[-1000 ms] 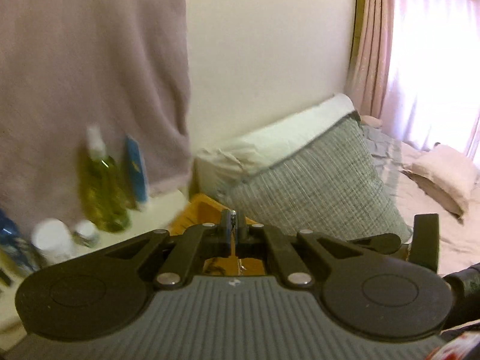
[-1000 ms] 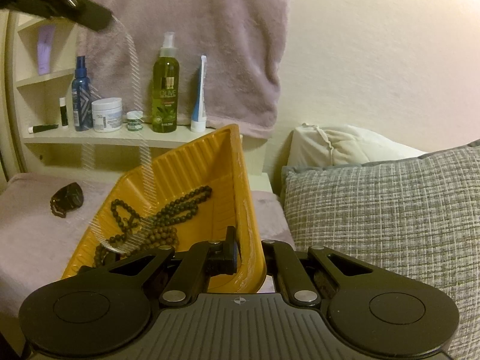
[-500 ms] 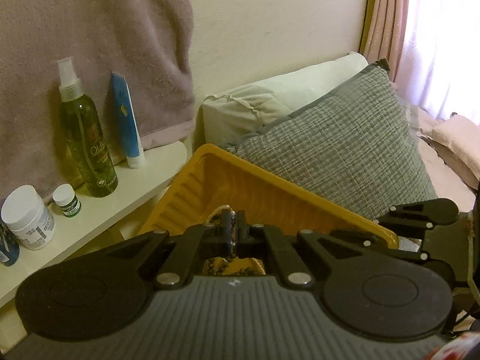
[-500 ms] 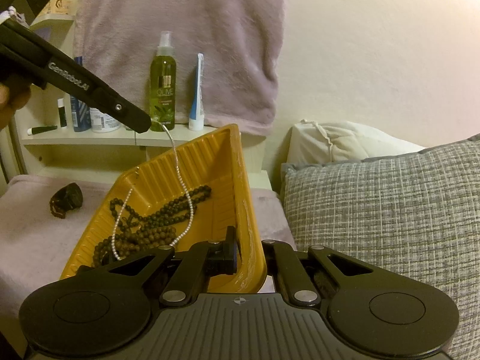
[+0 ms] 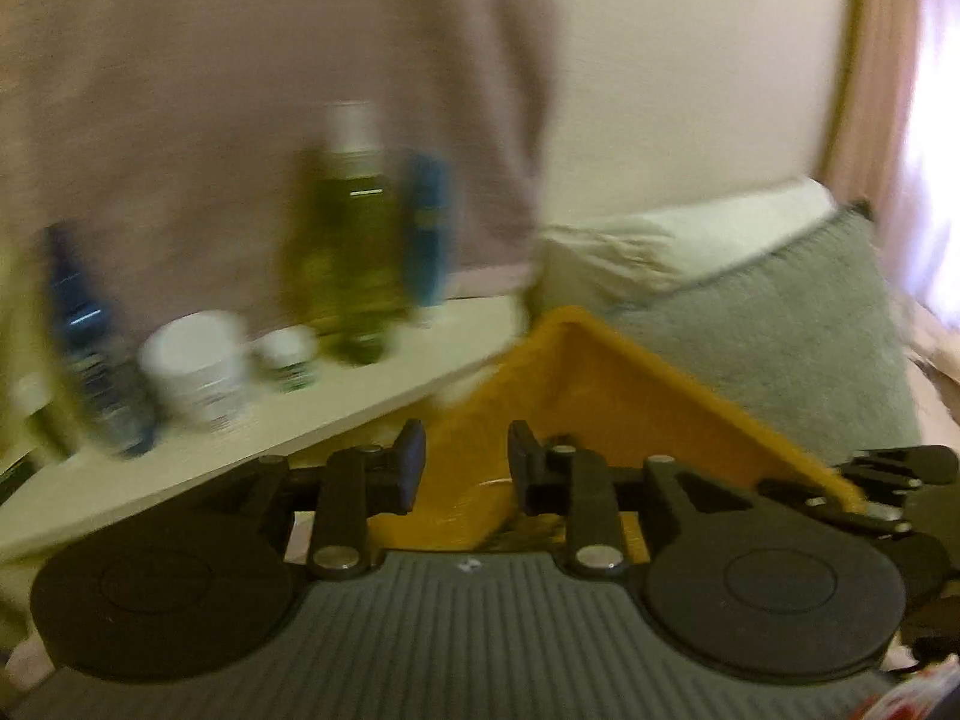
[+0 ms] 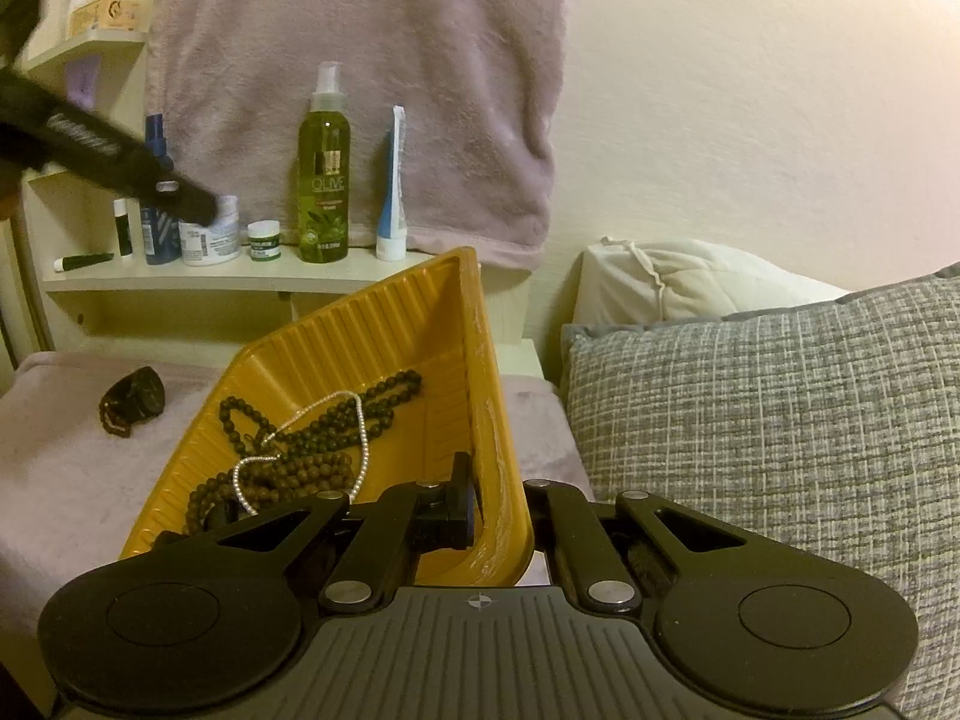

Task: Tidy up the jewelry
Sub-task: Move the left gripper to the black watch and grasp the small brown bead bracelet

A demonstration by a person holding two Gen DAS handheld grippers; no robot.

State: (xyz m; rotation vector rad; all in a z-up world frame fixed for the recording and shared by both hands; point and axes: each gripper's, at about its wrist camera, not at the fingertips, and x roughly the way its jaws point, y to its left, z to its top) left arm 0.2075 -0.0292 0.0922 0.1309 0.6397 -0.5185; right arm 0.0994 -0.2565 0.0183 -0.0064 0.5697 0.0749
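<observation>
1. On the left side of the pale pink blanket (image 6: pixel 54 456), near its back edge, sits a small dark bracelet (image 6: pixel 133 401). It is not in the tray yet, so I think it is the piece left to put away.
2. Just right of it is the yellow plastic tray with ribbed walls (image 6: pixel 372 324). It is tipped up on its right side.
3. Long strings of dark brown wooden beads (image 6: pixel 312 450) lie in the tray, low against its near left wall.
4. A thin silver chain (image 6: pixel 354 414) lies on top of the brown beads. So two kinds of jewelry are already in, and the job looks more than half done.
5. The left gripper (image 5: pixel 465 468) is up over the left part of the tray. Its jaws have just been opening. They stand a little apart and nothing is between them.
6. In the right wrist view, the left gripper shows as a dark blurry bar near the white shelf (image 6: pixel 180 279).
7. The right gripper (image 6: pixel 501 516) pinches the tray's right wall near the front corner. Its jaws are squeezed tight on the yellow wall and hold the tray tipped.
</observation>
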